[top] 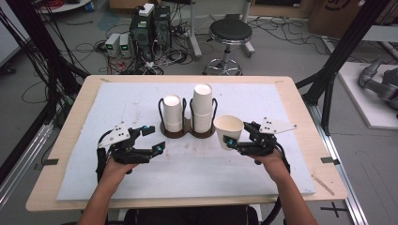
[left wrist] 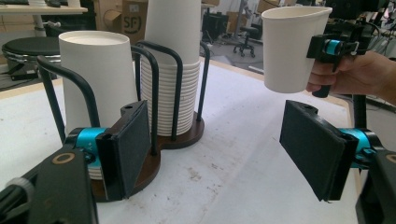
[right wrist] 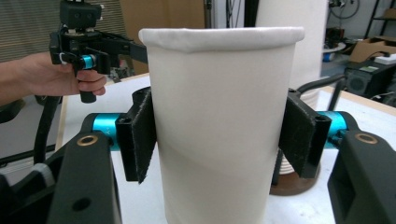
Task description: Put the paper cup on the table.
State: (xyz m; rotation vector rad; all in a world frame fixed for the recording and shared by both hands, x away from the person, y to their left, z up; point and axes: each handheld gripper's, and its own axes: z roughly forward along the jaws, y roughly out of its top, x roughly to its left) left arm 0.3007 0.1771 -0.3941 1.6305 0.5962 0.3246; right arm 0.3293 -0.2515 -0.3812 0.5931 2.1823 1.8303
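Your right gripper (top: 231, 134) clamps an upright, empty paper cup (top: 228, 131) just beside the two-slot holder (top: 185, 131), whose slots hold inverted cup stacks (top: 202, 108). Your left gripper (top: 155, 139) gapes wide, holding nothing.

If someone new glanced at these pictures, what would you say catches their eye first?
Probably the single paper cup, upright and clamped in the right claw above the white mat, right of centre. Next, the dark two-slot cup holder at mid-table with two stacks of inverted cups. The left claw stands open and empty nearby.
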